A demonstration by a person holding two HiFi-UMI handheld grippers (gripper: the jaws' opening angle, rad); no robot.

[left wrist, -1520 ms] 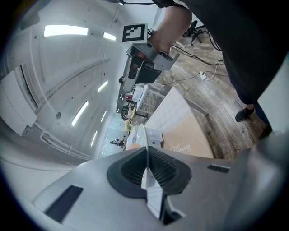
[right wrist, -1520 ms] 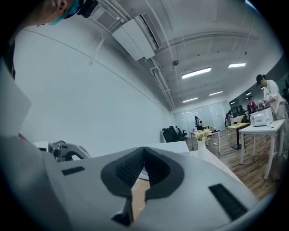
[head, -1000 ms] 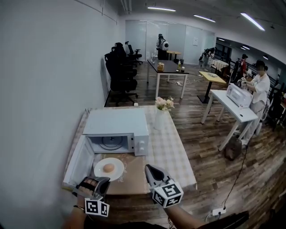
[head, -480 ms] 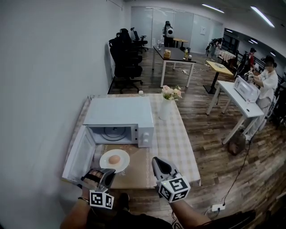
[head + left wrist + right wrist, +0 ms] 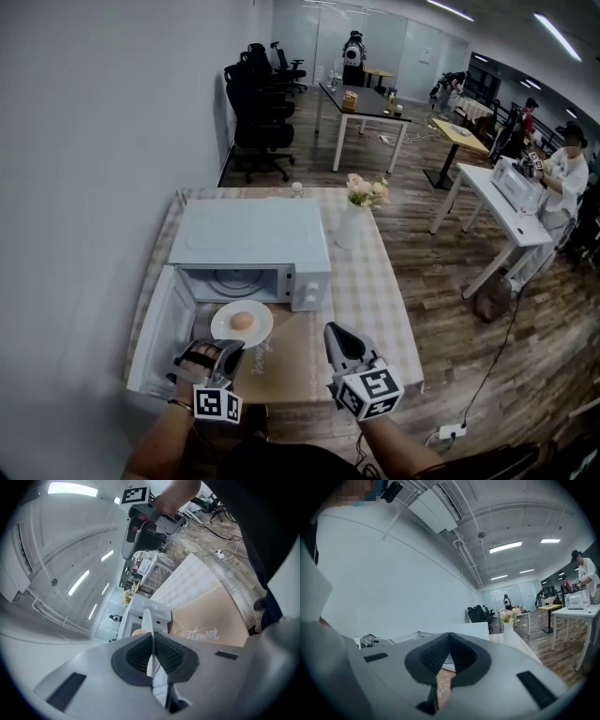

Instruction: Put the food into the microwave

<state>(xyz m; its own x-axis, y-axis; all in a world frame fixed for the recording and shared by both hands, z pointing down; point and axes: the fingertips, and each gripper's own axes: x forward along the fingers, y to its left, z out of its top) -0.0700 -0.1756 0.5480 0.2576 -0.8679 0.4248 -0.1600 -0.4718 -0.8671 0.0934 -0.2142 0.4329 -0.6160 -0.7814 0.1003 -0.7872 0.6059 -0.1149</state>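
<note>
A white plate (image 5: 255, 330) carrying a round tan bun (image 5: 242, 321) hangs just before the open white microwave (image 5: 248, 246), whose door (image 5: 155, 333) is swung out to the left. My left gripper (image 5: 225, 349) is shut on the plate's near rim; in the left gripper view the thin plate (image 5: 148, 620) runs between the pads (image 5: 165, 653), with the bun (image 5: 138, 632) beyond. My right gripper (image 5: 335, 330) hovers over the table's near right part, shut and holding nothing. In the right gripper view its pads (image 5: 459, 656) meet at the tip.
A brown mat (image 5: 281, 366) with "Flower" script lies on the checked tablecloth (image 5: 361, 291). A vase of flowers (image 5: 361, 211) stands right of the microwave. The wall is close on the left. Desks, chairs and people fill the room behind.
My left gripper has carried the plate with the bun forward, nearer the microwave's opening. The right gripper has kept its place beside it, and the view has shifted closer to the table.
</note>
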